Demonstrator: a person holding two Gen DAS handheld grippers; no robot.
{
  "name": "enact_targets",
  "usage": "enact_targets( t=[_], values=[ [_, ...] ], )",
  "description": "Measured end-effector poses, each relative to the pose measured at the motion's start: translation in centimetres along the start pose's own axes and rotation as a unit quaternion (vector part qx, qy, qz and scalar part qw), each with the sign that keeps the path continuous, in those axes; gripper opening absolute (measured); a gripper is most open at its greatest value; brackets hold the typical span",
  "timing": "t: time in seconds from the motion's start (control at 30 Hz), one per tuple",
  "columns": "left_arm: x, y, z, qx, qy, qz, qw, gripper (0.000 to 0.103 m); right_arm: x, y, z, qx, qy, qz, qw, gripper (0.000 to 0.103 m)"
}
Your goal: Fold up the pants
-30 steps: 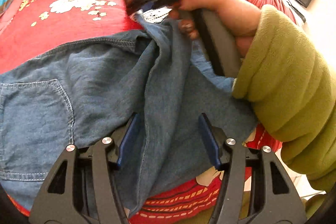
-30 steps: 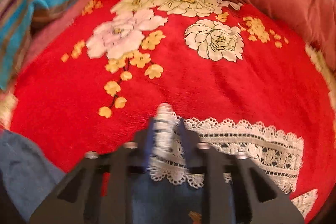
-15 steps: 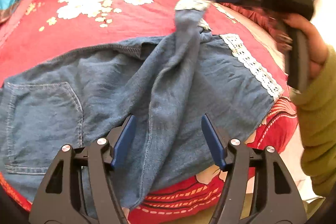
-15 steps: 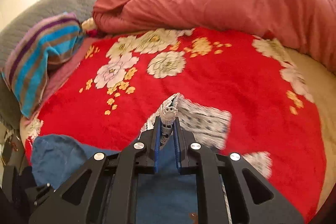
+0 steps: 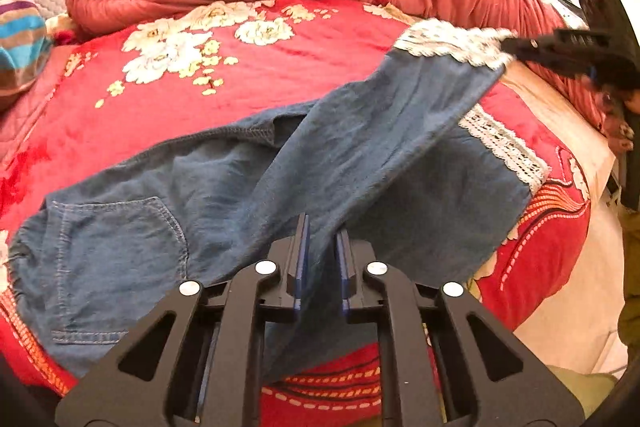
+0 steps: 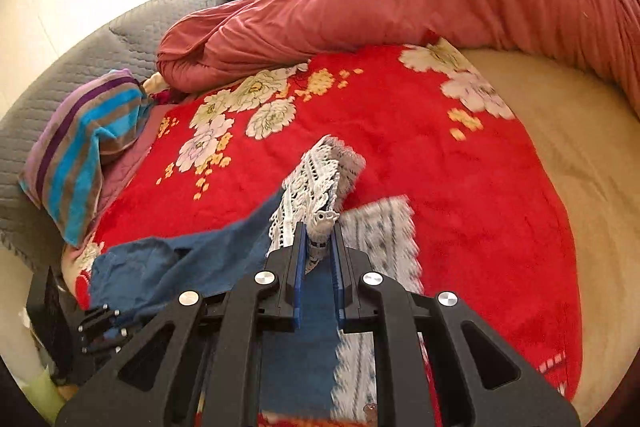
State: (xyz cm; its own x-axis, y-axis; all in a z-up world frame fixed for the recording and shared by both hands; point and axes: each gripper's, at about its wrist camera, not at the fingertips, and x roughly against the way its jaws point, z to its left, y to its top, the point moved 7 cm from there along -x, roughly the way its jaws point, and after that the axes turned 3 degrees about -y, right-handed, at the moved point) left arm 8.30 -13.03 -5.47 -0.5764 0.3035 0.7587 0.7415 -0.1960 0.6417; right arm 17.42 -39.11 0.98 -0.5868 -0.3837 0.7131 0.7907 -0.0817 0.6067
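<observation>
The left claw (image 5: 321, 239) has just squeezed shut on the near edge of the blue pants (image 5: 224, 187), which lie on the bed (image 5: 280, 75). One leg stretches away and to the right, up to the right claw (image 5: 516, 49), which pinches what looks like its lace hem (image 6: 316, 195).

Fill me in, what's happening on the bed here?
A person is folding blue denim pants with white lace cuffs on a red floral blanket. The left gripper has just closed and pinches the denim near its lower edge. The right gripper is shut on one lace cuff, holding that leg stretched out above the other.
</observation>
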Motion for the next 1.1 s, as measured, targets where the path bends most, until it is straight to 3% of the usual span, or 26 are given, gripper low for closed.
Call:
enact_targets(
  t=[0.47, 0.67, 1.1],
  values=[
    [0.3, -1.7, -0.5, -0.038, 0.035, 0.010, 0.9986, 0.006, 1.5, -8.5, -3.4, -0.064, -0.001, 0.055, 0.996, 0.011],
    [0.8, -2.2, -1.0, -0.048, 0.039, 0.013, 0.9980, 0.006, 2.6, -9.5, -3.7, -0.069, 0.002, 0.054, 0.996, 0.010],
    [-1.3, -4.1, -2.1, -0.079, 0.042, 0.069, 0.9936, 0.008, 1.8, -11.6, -5.2, -0.075, -0.021, 0.074, 0.994, 0.010]
  ],
)
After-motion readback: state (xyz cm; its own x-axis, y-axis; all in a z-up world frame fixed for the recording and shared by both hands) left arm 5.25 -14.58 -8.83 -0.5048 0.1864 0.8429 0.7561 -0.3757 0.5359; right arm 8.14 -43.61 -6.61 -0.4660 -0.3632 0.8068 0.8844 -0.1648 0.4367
